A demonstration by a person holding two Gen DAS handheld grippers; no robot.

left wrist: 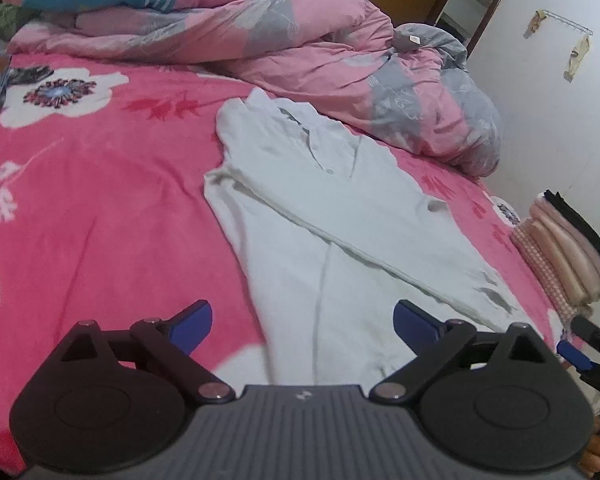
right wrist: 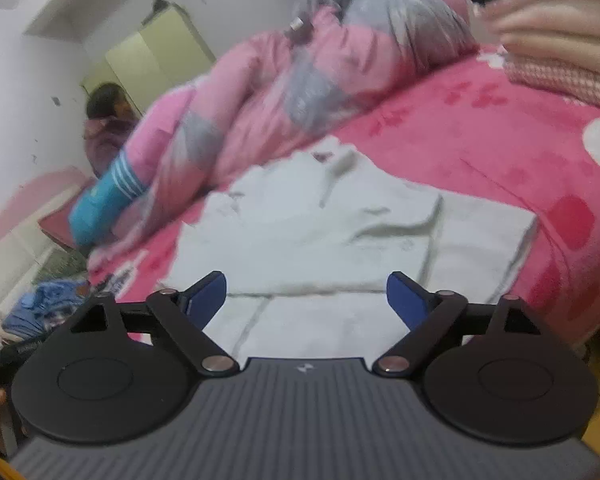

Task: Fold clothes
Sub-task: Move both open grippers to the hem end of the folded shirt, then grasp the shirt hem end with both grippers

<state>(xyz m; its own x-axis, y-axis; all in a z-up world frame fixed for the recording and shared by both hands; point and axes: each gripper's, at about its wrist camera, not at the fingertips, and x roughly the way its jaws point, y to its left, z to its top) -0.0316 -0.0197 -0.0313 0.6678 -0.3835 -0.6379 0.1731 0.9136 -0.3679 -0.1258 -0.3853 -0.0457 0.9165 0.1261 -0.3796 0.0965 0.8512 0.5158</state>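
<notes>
Across the pink flower-printed bed sheet [left wrist: 100,208], the white long-sleeved collared shirt [left wrist: 300,216] is lying partly folded, one sleeve crossing its front. Both the left gripper [left wrist: 302,322] and right gripper [right wrist: 306,300] are hovering wide open over the hem, holding nothing. A careless grab is risking bunching the layers and undoing that sleeve fold. Blur is obscuring the shirt's far edge in the right view.

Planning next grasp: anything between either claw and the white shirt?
Nothing visible. Both the left claw and right claw hang open right over the white collared shirt on the pink floral blanket.
</notes>
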